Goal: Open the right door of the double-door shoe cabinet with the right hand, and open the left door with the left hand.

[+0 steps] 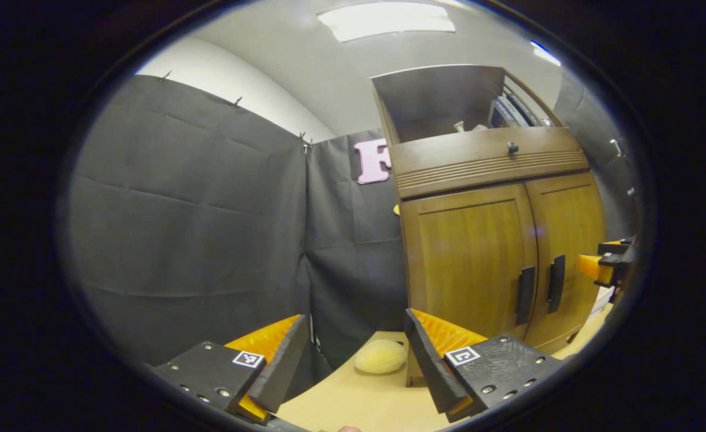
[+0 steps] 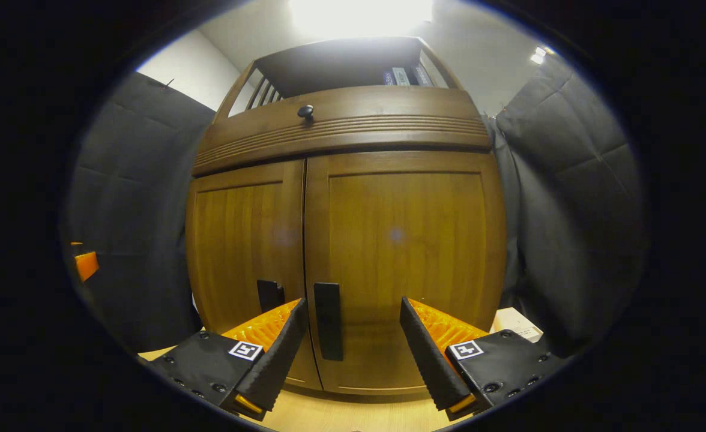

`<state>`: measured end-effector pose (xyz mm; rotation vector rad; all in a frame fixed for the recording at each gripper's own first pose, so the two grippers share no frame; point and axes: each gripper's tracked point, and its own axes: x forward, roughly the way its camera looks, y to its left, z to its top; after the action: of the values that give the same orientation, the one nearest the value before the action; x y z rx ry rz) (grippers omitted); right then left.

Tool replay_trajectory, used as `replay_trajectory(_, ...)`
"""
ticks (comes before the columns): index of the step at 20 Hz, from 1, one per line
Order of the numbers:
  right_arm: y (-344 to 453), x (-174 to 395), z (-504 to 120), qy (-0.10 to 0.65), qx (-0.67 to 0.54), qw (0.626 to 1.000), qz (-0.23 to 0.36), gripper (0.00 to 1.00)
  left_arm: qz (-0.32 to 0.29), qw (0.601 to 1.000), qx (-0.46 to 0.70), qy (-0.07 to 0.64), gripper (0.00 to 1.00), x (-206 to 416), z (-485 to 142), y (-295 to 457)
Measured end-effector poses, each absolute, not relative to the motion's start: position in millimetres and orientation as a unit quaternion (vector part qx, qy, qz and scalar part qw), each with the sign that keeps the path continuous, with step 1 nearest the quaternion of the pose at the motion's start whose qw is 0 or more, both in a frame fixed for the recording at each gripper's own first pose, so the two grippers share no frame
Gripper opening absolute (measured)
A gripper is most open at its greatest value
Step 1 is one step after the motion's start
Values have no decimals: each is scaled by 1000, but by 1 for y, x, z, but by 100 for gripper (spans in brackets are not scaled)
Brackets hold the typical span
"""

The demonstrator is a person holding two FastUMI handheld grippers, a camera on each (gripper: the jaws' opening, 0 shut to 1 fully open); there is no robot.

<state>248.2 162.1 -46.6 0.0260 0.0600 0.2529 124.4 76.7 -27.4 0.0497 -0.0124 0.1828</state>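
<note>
Cabinet [image 2: 341,240] doors were both closed. Right gripper [image 2: 350,354] was spread wide, near right door handle [image 2: 329,329], not touching. Left gripper [image 1: 353,366] was spread, holding nothing, farther left.

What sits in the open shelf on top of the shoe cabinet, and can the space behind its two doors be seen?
The open shelf holds book-like items and small pale objects. Both doors, left door and right door, are closed, hiding the inside.
</note>
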Motion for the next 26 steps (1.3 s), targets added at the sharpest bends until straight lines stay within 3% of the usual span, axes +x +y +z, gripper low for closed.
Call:
replay_trajectory(11,199,298,-90,75,6,989,129,94,116,993,30,13,96,149,-46,102)
replay_trajectory(12,200,300,-96,79,5,989,128,88,116,993,30,14,96,151,-48,102)
replay_trajectory(14,204,305,-105,88,4,988,128,90,116,993,30,17,96,158,-52,104)
replay_trajectory(16,207,308,-108,92,9,988,126,68,118,992,32,18,96,160,-53,105)
replay_trajectory(17,207,310,-109,96,9,988,123,70,120,992,32,20,96,159,-55,105)
replay_trajectory(18,208,311,-112,100,11,987,125,58,122,992,32,21,96,160,-56,105)
replay_trajectory(21,208,311,-111,112,10,986,123,54,126,991,33,21,96,158,-57,106)
replay_trajectory(23,211,315,-114,114,12,985,125,36,127,991,31,20,96,156,-57,106)
replay_trajectory(26,210,310,-114,125,20,983,133,25,126,991,28,19,96,153,-52,107)
